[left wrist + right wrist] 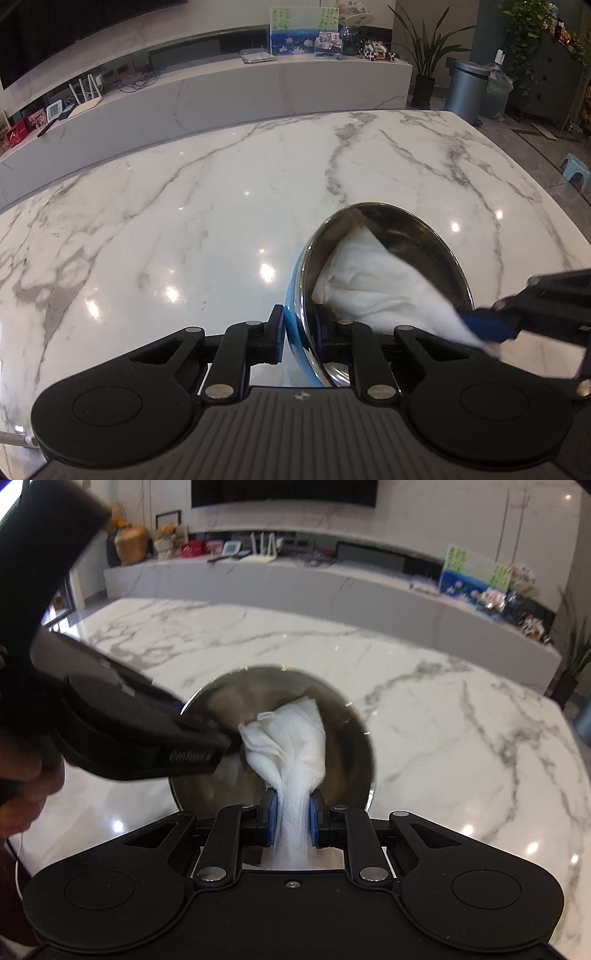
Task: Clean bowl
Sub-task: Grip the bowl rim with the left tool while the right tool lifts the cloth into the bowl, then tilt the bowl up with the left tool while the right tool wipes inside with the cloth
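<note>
A steel bowl [410, 243] with a blue outside stands tilted on the marble table [184, 221]. My left gripper [301, 332] is shut on the bowl's near wall, one finger outside, one inside. A white paper towel [373, 280] lies bunched in the bowl. In the right wrist view my right gripper [293, 821] is shut on the paper towel [291, 749], which reaches down into the bowl [343, 746]. The left gripper's black body [122, 720] crosses that bowl's left rim. The right gripper [491, 326] enters the left wrist view from the right, on the towel's end.
A low marble console [258, 81] with routers, pictures and boxes runs behind the table. A grey bin [467, 90], potted plants [424, 62] and a small blue stool [576, 170] stand on the floor at the right. A person's hand [26, 775] holds the left gripper.
</note>
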